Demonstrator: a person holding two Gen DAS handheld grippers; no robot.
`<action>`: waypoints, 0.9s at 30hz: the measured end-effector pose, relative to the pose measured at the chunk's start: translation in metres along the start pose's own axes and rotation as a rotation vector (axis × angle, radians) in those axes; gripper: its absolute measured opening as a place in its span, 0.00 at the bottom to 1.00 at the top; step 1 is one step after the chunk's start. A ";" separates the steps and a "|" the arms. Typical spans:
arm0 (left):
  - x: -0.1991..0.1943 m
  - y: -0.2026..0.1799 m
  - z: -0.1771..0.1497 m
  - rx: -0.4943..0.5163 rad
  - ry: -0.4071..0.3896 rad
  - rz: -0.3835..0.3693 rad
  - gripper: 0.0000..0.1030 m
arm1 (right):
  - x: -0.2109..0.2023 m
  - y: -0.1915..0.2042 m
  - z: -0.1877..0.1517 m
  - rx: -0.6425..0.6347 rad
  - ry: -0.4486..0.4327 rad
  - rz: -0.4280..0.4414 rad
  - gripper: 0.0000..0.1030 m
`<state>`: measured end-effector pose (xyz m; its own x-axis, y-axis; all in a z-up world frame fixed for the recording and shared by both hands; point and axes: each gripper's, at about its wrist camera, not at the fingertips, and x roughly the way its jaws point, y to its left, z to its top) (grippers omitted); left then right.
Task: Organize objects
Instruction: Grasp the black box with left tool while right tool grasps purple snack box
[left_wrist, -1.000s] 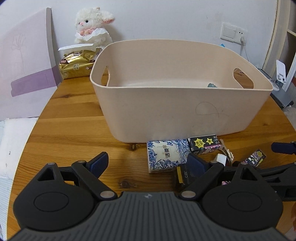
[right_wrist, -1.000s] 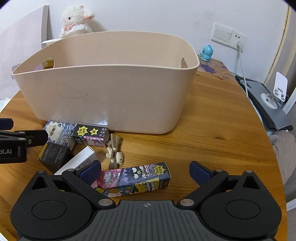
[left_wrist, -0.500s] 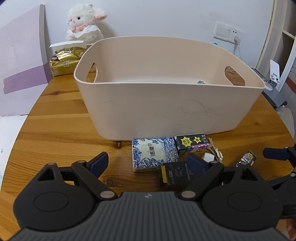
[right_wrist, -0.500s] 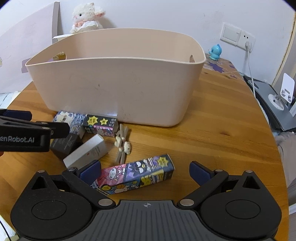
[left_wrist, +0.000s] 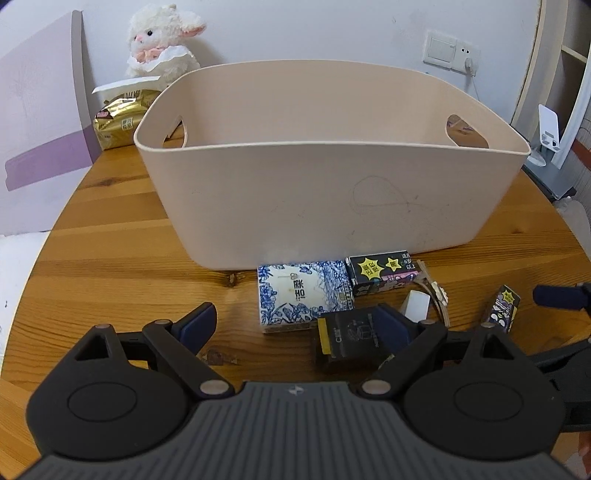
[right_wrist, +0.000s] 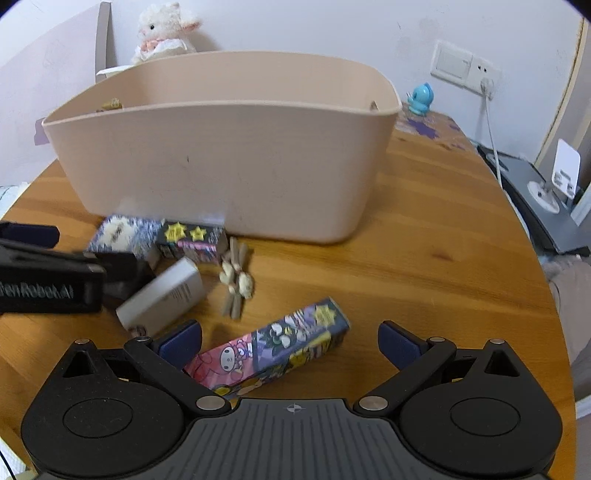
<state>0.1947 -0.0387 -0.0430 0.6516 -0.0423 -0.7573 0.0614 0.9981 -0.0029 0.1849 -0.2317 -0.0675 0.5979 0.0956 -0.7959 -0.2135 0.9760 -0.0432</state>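
A beige plastic bin (left_wrist: 332, 192) stands on the round wooden table; it also shows in the right wrist view (right_wrist: 229, 155). In front of it lie a blue-and-white tissue pack (left_wrist: 301, 295), a small black box (left_wrist: 347, 338), a dark cartoon box with yellow stars (left_wrist: 384, 271), a white box (right_wrist: 162, 295), a small clip-like toy (right_wrist: 236, 277) and a long colourful cartoon box (right_wrist: 273, 350). My left gripper (left_wrist: 295, 325) is open just before the tissue pack, its right finger beside the black box. My right gripper (right_wrist: 290, 341) is open over the long cartoon box.
A plush lamb (left_wrist: 159, 44) and a gold packet (left_wrist: 122, 118) stand behind the bin at the left, beside a purple-and-white board (left_wrist: 40, 118). A blue figurine (right_wrist: 421, 98) sits at the back right. A wall socket with a plugged cable (right_wrist: 480, 81) and grey devices (right_wrist: 535, 199) lie beyond the table's right edge.
Both grippers have moved a little forward and right over the items; the long cartoon box now sits further between the right gripper's fingers. Both stay open.
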 end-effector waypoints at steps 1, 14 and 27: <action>-0.001 0.002 -0.001 -0.005 0.000 -0.002 0.90 | -0.001 0.000 -0.002 -0.002 0.003 -0.005 1.00; 0.004 -0.006 -0.010 -0.032 0.027 -0.043 0.89 | -0.018 -0.029 -0.029 0.134 0.018 0.017 0.95; 0.005 -0.003 -0.014 -0.039 0.058 -0.058 0.46 | -0.022 -0.038 -0.034 0.190 -0.004 0.066 0.20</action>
<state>0.1871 -0.0409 -0.0559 0.6027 -0.0983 -0.7919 0.0671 0.9951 -0.0725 0.1537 -0.2778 -0.0688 0.5901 0.1613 -0.7910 -0.1027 0.9869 0.1246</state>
